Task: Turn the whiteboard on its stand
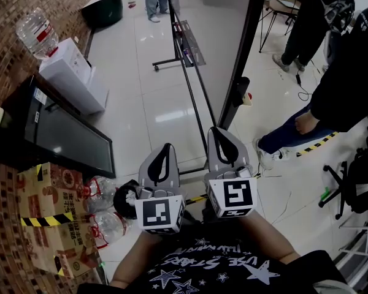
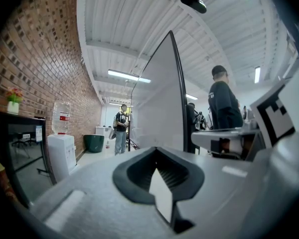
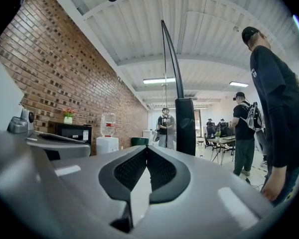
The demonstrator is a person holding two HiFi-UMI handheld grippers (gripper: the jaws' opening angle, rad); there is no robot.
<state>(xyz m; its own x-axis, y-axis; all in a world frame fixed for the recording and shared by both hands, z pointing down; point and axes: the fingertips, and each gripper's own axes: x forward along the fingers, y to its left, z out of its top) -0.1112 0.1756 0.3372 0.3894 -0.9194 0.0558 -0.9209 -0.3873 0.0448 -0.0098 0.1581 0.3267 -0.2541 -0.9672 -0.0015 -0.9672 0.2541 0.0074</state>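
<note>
The whiteboard (image 1: 218, 35) stands on its wheeled stand (image 1: 172, 60) ahead of me, its pale panel seen nearly edge-on inside a black frame (image 1: 245, 48). My right gripper (image 1: 219, 131) points level at the frame's lower end and is shut with nothing between its jaws. In the right gripper view the black frame post (image 3: 185, 126) rises just beyond the right gripper (image 3: 147, 148). My left gripper (image 1: 167, 147) is beside it on the left, also shut and empty. The left gripper view has the panel (image 2: 159, 103) ahead of the left gripper (image 2: 157, 151).
A water dispenser (image 1: 70, 72), a dark screen (image 1: 67, 133) and a cardboard box (image 1: 49, 225) with water bottles (image 1: 104, 207) line the brick wall at left. A person (image 1: 349, 84) sits at right near an office chair (image 1: 356, 182). Other people stand beyond the board.
</note>
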